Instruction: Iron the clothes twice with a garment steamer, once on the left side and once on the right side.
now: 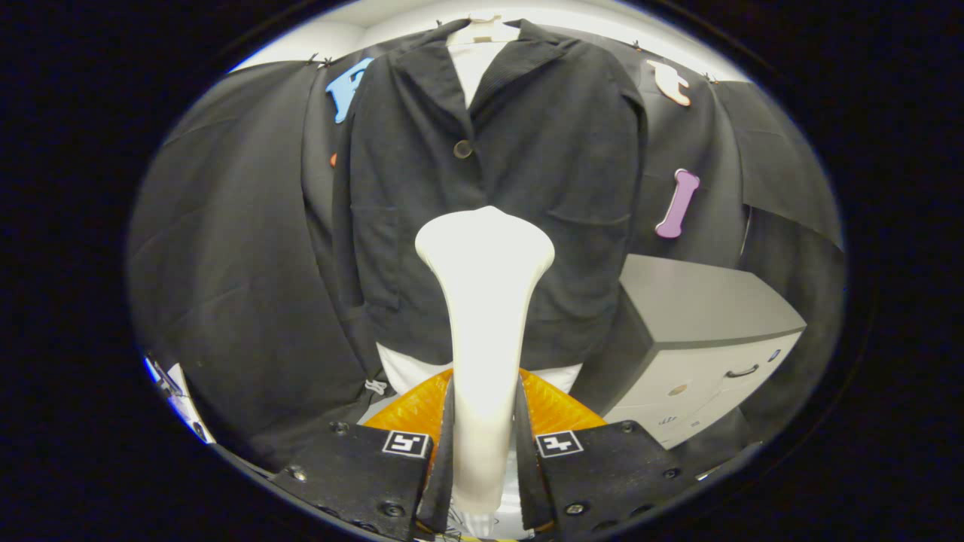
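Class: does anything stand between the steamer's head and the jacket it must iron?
Nothing visible does. The gripper is shut on the steamer, whose head points at the jacket front. The cabinet stands off to the side.

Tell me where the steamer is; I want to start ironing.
In the gripper view, the steamer is clamped between the fingers, its head pointing at the middle of the hanging jacket, left of the cabinet.
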